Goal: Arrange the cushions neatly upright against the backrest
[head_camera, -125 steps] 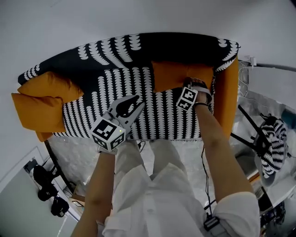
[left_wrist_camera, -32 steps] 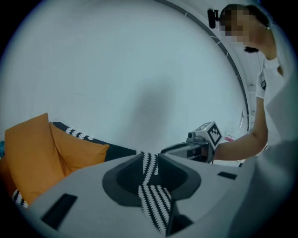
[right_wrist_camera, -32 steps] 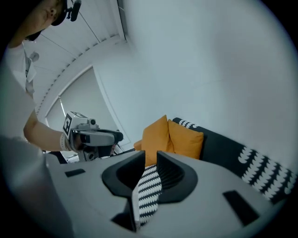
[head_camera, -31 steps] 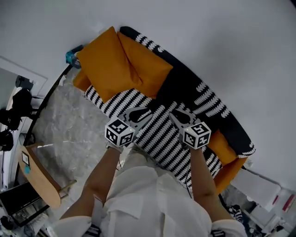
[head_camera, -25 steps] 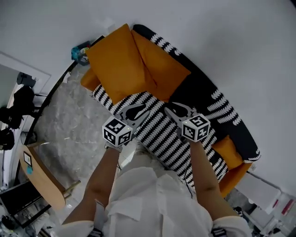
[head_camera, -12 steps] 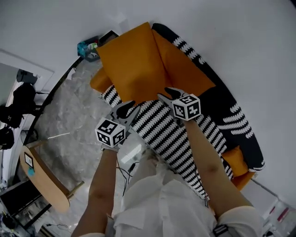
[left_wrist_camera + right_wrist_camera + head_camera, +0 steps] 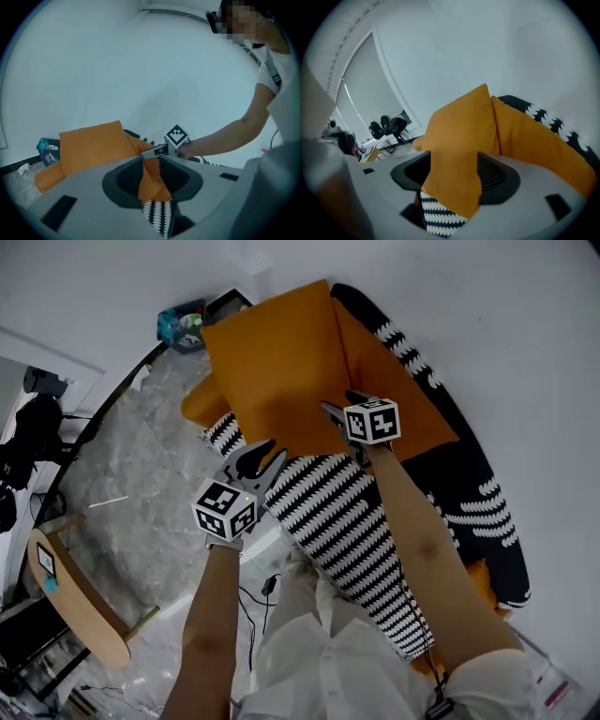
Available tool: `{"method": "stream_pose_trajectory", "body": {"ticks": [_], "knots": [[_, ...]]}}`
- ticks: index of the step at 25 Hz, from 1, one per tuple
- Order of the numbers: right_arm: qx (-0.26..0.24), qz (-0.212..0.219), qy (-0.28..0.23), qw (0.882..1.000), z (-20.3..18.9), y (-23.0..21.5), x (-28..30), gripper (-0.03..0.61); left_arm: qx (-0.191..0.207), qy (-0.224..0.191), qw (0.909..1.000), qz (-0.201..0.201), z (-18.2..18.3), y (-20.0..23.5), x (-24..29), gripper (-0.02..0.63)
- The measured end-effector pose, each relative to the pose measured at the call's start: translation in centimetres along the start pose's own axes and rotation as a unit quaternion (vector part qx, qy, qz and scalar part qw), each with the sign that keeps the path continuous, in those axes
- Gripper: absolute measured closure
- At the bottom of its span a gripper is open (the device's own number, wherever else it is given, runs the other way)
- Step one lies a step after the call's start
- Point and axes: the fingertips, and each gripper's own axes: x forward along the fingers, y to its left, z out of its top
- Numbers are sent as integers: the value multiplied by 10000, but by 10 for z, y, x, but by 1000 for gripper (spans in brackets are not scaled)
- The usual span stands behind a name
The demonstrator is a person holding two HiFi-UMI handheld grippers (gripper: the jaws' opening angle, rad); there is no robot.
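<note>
White wall [image 7: 487, 296] behind, pale marbled floor [image 7: 131, 474] at the left, black-and-white patterned sofa [image 7: 319, 512] slanting across the head view

Farthest left, left tongs [image 7: 255, 457]: spread, just opened a touch wider, pinching nothing, poised over the seat's front edge and aimed at the cushion corner ahead

Next, at the sofa's near end, front cushion [image 7: 267, 362]: large, orange, tipped back at a slant and overlapping its neighbour rather than standing squarely

Just right of it, second cushion [image 7: 398, 404]: orange too, tucked behind the first, leaning on the backrest [image 7: 487, 493]

Where the two meet, right tongs [image 7: 339, 405]: jaws just opening to a wide spread, lower corner of the front cushion standing between them but not pressed

Farther right, a long bare stretch of seat, then a small orange patch [image 7: 476, 573] at the far end; cushion or sofa arm, cannot tell

Progress, as a judgement: roughly midway at best. Both cushions at this end already near the backrest, yet bunched and crooked. Left to do: close on the front cushion, draw it clear of the second, set both upright side by side against the backrest
</note>
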Motion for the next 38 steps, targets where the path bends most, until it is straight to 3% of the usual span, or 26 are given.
{"method": "stream_pose_trajectory", "body": {"ticks": [8, 14, 17, 20, 21, 25, 34, 38], "knots": [[-209, -516, 331, 9979, -2, -35, 59, 251, -158, -5, 9998, 123, -11, 25, 15, 497], [-34, -820, 521, 9953, -5, -54, 82, 252, -265, 26, 9995, 148, -22, 33, 9, 495], [-100, -842, 575, 9947, -4, -53, 87, 321, -318, 59, 9993, 163, -30, 35, 4, 497], [-272, -842, 483, 9949, 0, -39, 85, 519, -396, 109, 9990, 178, -38, 34, -2, 497], [-261, -856, 392, 9952, 1, -34, 82, 554, -415, 119, 9989, 172, -39, 32, -3, 497], [-357, -983, 227, 9943, 1, -19, 66, 566, -403, 93, 9991, 119, -35, 21, -6, 495], [-1602, -626, 35, 9851, 7, 58, 11, 566, -171, 30, 9998, -81, -15, -20, -4, 495], [-1623, -714, 190, 9840, 2, 65, -43, 566, -26, 3, 9996, -291, 3, -50, -2, 496]]}}
